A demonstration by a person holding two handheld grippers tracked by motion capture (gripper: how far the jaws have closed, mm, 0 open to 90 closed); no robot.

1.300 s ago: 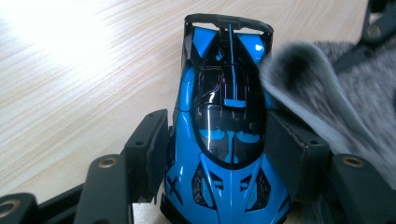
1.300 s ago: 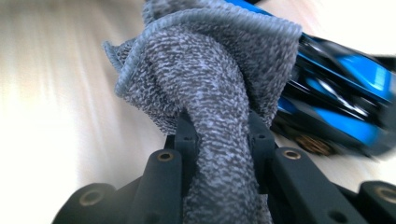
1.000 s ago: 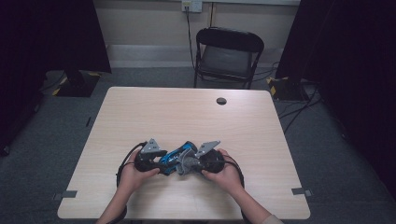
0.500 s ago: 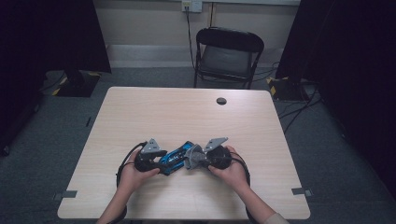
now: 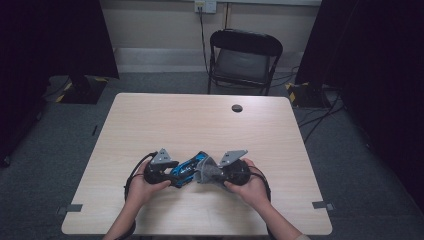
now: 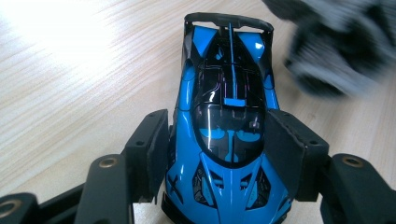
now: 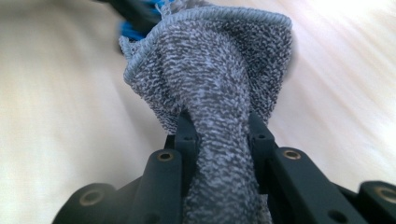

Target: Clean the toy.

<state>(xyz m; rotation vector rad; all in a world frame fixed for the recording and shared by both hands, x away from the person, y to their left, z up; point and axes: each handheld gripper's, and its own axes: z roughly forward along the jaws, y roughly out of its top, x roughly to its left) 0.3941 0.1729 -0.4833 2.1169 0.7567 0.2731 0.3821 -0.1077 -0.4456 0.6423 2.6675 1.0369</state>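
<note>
A blue and black toy car [image 6: 226,126] lies on the wooden table [image 5: 200,125], and my left gripper [image 6: 217,149] is shut on it, its pads pressed against both sides of the body. In the high view the car [image 5: 187,168] sits between the two hands near the front edge. My right gripper [image 7: 219,135] is shut on a bunched grey cloth [image 7: 219,79]. That cloth [image 5: 206,172] rests against the car's right end, and it appears blurred at the upper right of the left gripper view [image 6: 341,42]. The left gripper [image 5: 172,175] and right gripper [image 5: 212,176] face each other.
A black folding chair [image 5: 242,57] stands behind the table's far edge. A dark round cable hole [image 5: 237,108] sits near the back of the tabletop. Black curtains hang at both sides of the room. Cables trail from each gripper beside the hands.
The right hand with the cloth has shifted slightly along the car's right end. The left hand and the car have stayed in place.
</note>
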